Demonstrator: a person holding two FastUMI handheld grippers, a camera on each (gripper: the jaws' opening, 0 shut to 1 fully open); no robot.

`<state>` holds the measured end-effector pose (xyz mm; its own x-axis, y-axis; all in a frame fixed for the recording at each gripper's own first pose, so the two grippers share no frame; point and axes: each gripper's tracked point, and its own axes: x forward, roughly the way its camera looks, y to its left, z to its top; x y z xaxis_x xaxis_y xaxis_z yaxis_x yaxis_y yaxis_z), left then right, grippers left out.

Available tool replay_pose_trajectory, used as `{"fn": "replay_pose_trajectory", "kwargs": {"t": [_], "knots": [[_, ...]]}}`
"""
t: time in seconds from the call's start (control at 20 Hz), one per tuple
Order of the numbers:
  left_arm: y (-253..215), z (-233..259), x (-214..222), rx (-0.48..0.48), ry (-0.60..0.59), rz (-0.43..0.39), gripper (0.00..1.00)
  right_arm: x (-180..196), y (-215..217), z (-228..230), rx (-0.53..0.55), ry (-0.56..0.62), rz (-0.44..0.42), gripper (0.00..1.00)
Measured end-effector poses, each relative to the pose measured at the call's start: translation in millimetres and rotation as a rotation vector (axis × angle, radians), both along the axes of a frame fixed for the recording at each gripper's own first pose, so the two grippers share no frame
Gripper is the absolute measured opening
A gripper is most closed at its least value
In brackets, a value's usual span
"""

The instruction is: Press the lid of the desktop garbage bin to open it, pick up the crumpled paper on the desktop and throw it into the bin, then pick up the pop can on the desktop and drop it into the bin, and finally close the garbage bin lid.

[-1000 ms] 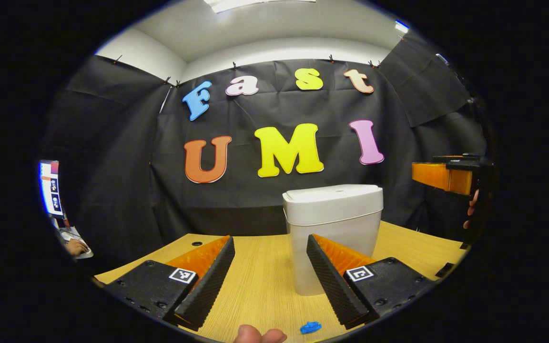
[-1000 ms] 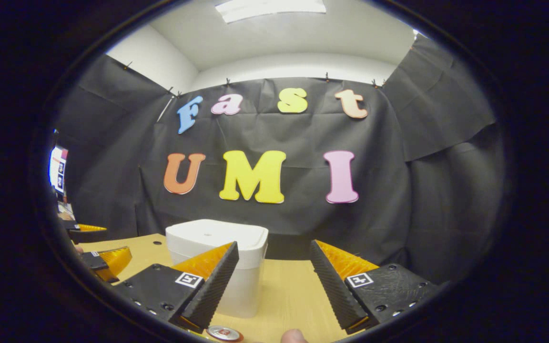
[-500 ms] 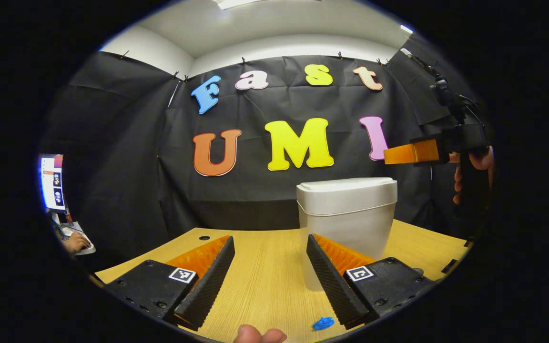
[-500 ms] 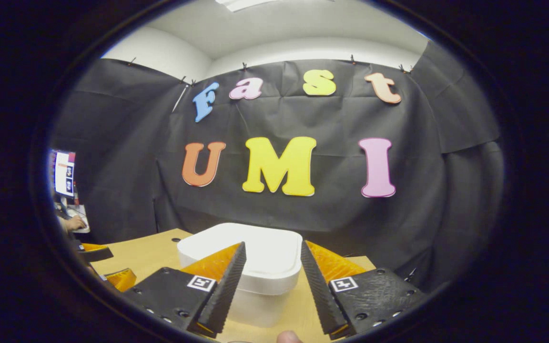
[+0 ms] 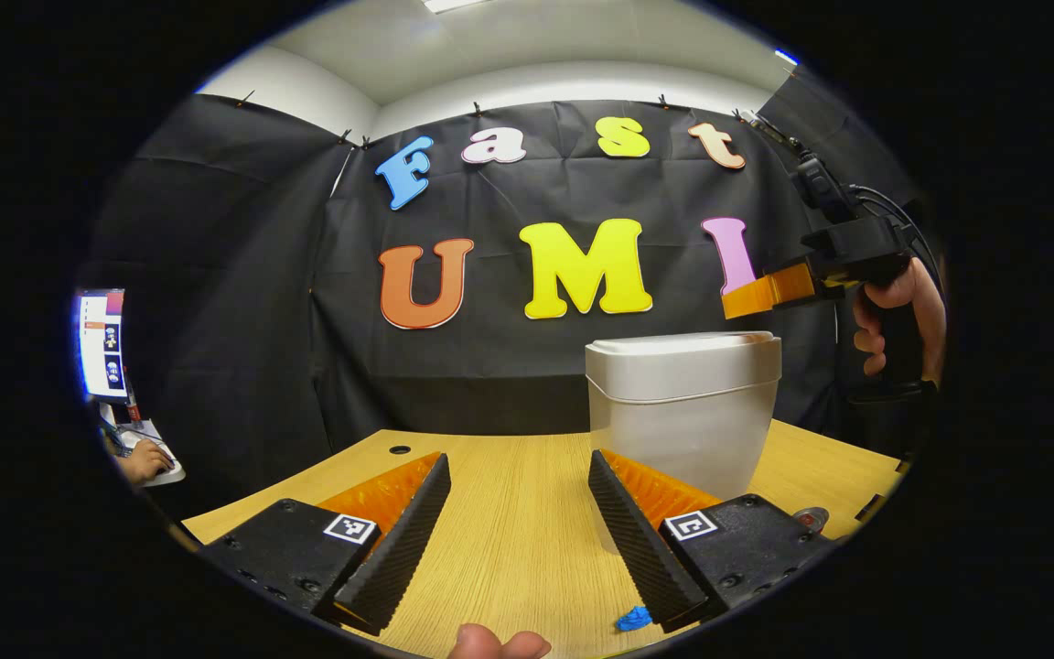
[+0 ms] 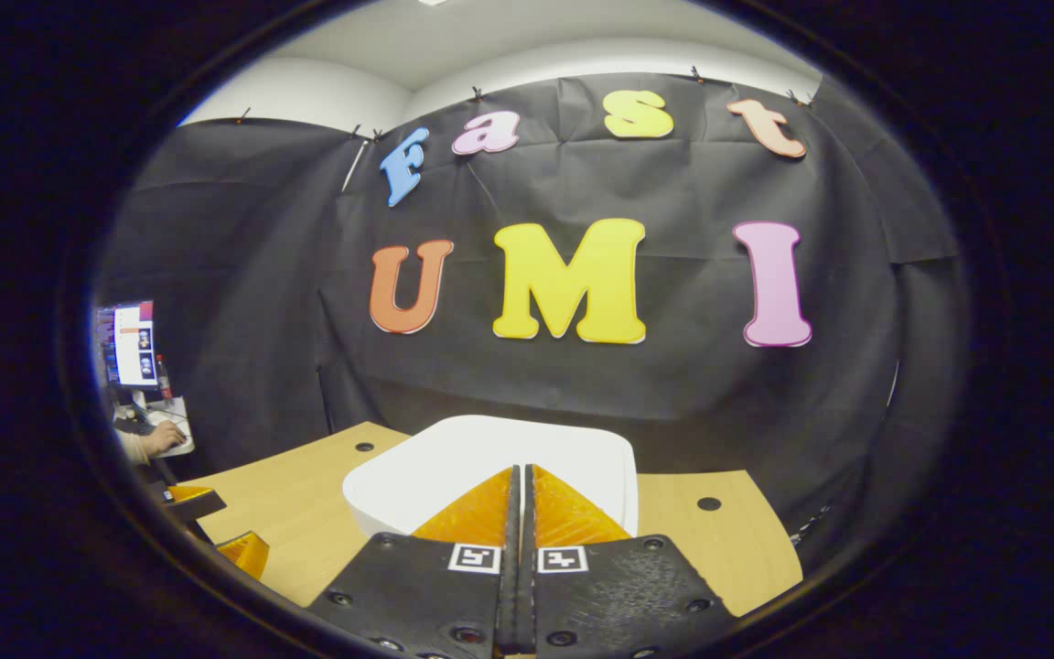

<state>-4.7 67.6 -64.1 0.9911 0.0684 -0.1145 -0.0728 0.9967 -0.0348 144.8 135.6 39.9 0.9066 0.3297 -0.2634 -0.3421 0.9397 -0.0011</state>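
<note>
The right gripper (image 6: 521, 494), fingers pressed together and holding nothing, hovers over the bin lid (image 6: 490, 453); press straight down on it, firmly; the left gripper (image 5: 520, 531) waits with fingers apart.

Black cloth wall (image 5: 490, 366) is clipped along its top edge below a white wall and white ceiling (image 5: 527, 37) with a lit panel. Light wood-grain surface (image 5: 509, 513) with round cable holes is seen. A lit monitor (image 5: 99, 346) stands at far left.
</note>
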Motion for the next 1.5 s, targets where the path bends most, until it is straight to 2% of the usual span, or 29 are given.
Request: {"fn": "replay_pose_trajectory", "kwargs": {"t": [0.4,0.55,0.65,0.8,0.95,1.0,1.1,1.15,1.3,1.35,1.4,1.5], "knots": [[-11.2,-5.1,3.4,-0.019,0.013,-0.022,0.98,2.1,6.3,-28.3,0.000,0.115,0.048,0.01],[-21.0,-5.9,6.9,-0.026,0.013,-0.044,0.98,0.5,0.1,-25.7,-0.074,0.114,0.050,0.01],[-27.5,-7.2,5.8,-0.029,0.012,-0.057,0.98,-0.1,0.0,-25.7,-0.102,0.100,0.050,0.01],[-32.9,-18.1,7.4,-0.035,0.033,-0.070,0.98,0.0,1.8,-12.3,-0.031,0.050,0.043,0.01],[-34.0,-26.5,5.9,-0.045,0.065,-0.070,0.99,-5.6,-2.3,15.7,-0.013,-0.043,0.031,0.01],[-34.2,-25.8,6.3,-0.051,0.065,-0.066,0.98,-11.4,-2.7,30.1,-0.006,-0.102,0.030,0.27],[-34.3,-25.0,5.4,-0.060,0.063,-0.061,0.99,-20.8,-3.0,56.3,-0.011,-0.196,0.047,0.52],[-34.5,-24.5,4.6,-0.067,0.064,-0.059,0.99,-25.2,-1.5,60.0,-0.031,-0.220,0.056,0.60],[-36.2,-18.7,2.7,-0.062,0.055,-0.053,0.99,-34.9,-3.3,59.0,-0.024,-0.228,0.062,0.98],[-34.8,-18.4,1.4,-0.048,0.055,-0.047,0.98,-38.8,-2.8,58.7,-0.007,-0.225,0.064,0.98],[-33.5,-19.0,1.2,-0.041,0.057,-0.043,0.98,-42.3,-5.8,57.3,0.009,-0.220,0.059,0.94],[-36.7,-17.1,-0.3,-0.051,0.057,-0.047,0.98,-52.3,-12.4,57.0,0.040,-0.224,0.043,0.95]]}}
